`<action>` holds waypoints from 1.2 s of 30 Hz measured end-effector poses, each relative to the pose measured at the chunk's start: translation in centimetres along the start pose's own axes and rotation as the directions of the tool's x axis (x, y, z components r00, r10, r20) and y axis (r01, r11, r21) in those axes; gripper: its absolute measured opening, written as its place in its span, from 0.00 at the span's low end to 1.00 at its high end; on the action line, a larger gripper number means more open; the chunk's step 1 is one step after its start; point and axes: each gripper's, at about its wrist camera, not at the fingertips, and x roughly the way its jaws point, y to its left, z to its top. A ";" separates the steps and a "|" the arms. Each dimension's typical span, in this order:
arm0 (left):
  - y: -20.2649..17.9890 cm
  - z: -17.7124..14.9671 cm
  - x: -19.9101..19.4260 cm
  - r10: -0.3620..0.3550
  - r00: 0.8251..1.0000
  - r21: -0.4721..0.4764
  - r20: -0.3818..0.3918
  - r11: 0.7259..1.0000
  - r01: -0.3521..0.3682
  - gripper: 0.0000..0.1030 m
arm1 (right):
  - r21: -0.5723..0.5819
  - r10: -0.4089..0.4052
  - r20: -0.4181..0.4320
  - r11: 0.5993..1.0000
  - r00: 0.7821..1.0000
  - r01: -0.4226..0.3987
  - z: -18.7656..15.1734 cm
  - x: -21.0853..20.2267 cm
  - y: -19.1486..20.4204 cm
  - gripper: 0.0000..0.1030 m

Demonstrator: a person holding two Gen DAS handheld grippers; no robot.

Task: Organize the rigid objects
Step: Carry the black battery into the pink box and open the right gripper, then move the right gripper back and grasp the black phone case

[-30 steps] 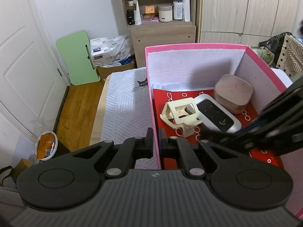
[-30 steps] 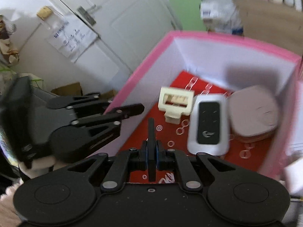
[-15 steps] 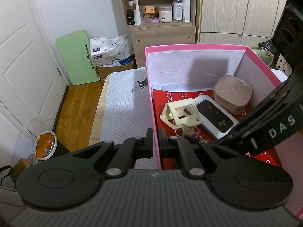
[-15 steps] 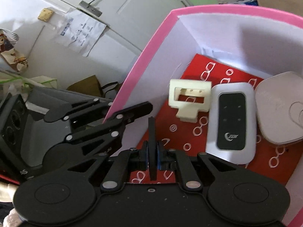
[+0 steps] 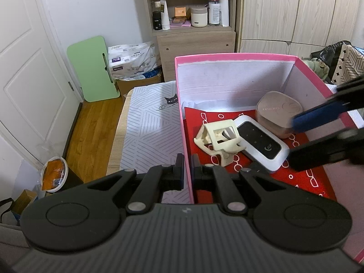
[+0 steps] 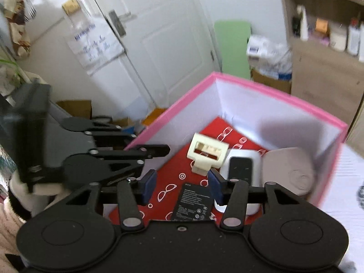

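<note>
Left claw [image 5: 187,169]: jaws drawn together, pinching the near part of the pink box's [image 5: 234,57] left wall between the two fingers, one finger outside and one inside. Seen from the right wrist view, the left claw [image 6: 157,151] lies level, fingers pointing toward the box wall. Right claw [image 6: 180,185]: jaws spread wide, blue pads [image 6: 147,182] well apart and holding nothing, poised above the box interior. From the left wrist view its fingers [image 5: 318,116] enter from the right, blurred
</note>
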 end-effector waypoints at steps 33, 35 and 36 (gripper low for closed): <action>-0.4 0.0 0.1 0.012 1.000 0.008 -0.002 1.000 -0.012 0.06 | 0.232 -0.272 -0.030 0.934 0.962 0.271 -18.1 -10.2 -9.7 0.70; -0.4 0.0 0.0 0.012 1.000 0.005 -0.002 1.000 -0.012 0.06 | 0.235 -0.261 -0.031 0.936 0.965 0.261 -18.4 -10.2 -9.9 0.70; -0.4 0.0 0.0 0.011 1.000 0.004 -0.001 1.000 -0.011 0.06 | 0.239 -0.252 -0.032 0.938 0.967 0.252 -18.4 -10.0 -10.2 0.70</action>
